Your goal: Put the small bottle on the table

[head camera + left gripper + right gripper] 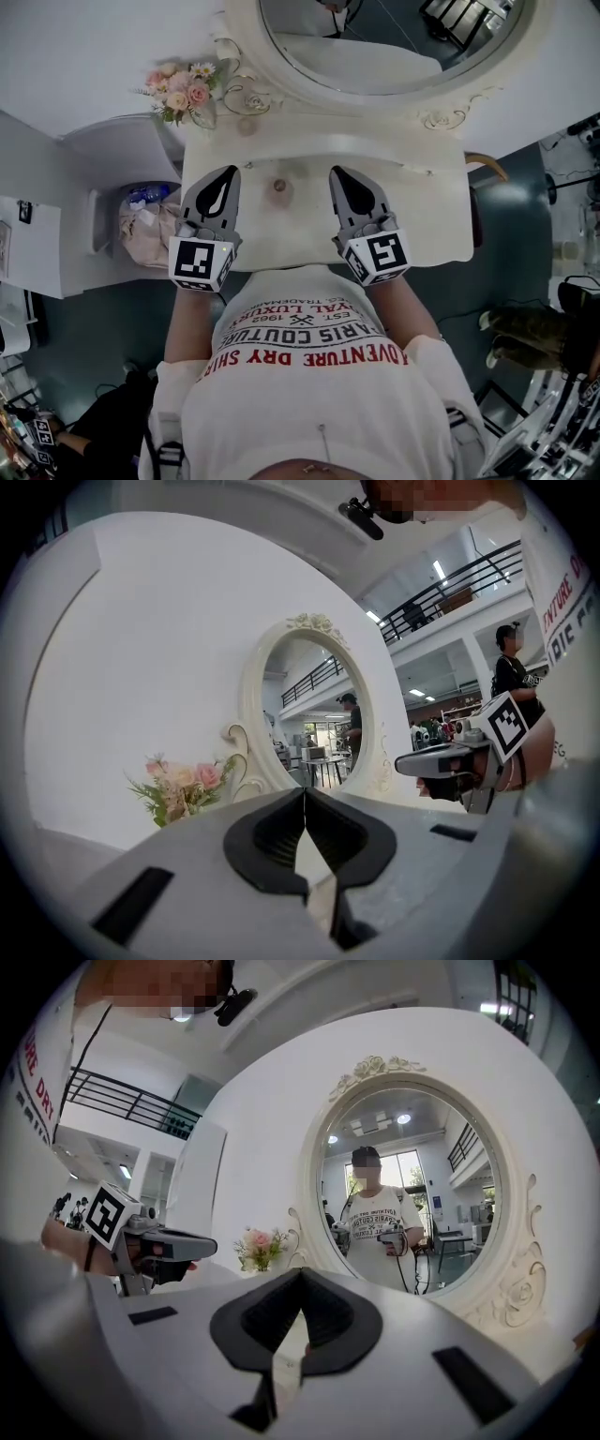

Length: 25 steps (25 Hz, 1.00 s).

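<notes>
A small round brownish thing (pixel 278 186), apparently the small bottle seen from above, stands on the white dressing table (pixel 431 216) between my two grippers. My left gripper (pixel 231 173) hovers just left of it, jaws shut with nothing between them. To the bottle's right my right gripper (pixel 336 173) is likewise shut and empty. In the left gripper view the closed tips (pixel 305 794) point at the mirror, and the right gripper (pixel 450 759) shows beside them. The right gripper view has its own closed tips (pixel 300 1274) and the left gripper (pixel 169 1244). The bottle is hidden in both gripper views.
An oval mirror (pixel 375 37) in an ornate white frame stands at the table's back. A small bunch of pink flowers (pixel 183 89) sits at the back left corner. Left of the table is a bin with bags (pixel 145 225). A person's torso fills the near side.
</notes>
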### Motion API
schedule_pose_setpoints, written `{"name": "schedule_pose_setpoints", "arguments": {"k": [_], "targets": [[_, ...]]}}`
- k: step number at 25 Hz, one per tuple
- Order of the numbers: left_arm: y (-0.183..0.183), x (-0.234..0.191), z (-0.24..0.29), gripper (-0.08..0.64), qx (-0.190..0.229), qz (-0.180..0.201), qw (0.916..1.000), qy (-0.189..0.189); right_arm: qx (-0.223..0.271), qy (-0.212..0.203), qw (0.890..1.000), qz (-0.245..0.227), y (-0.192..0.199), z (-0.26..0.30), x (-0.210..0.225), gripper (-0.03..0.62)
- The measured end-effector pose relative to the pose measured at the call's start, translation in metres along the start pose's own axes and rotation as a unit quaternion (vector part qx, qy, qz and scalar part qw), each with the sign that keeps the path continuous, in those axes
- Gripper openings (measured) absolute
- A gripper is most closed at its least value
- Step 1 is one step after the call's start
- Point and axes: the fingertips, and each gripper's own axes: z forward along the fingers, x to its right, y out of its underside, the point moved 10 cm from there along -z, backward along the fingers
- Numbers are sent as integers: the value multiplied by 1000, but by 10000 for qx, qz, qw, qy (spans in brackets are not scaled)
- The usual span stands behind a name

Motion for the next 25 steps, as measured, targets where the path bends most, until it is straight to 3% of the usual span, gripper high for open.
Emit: {"name": "schedule_pose_setpoints", "arguments": {"k": [7,25], "targets": [[1,1,-3,9,16,108,9996,268,-48,1,9999,-88,2,1,-5,-2],[5,2,8,9,-59,37,9996,264,-137,29,9999,-62,6,6,-3,-2]]}}
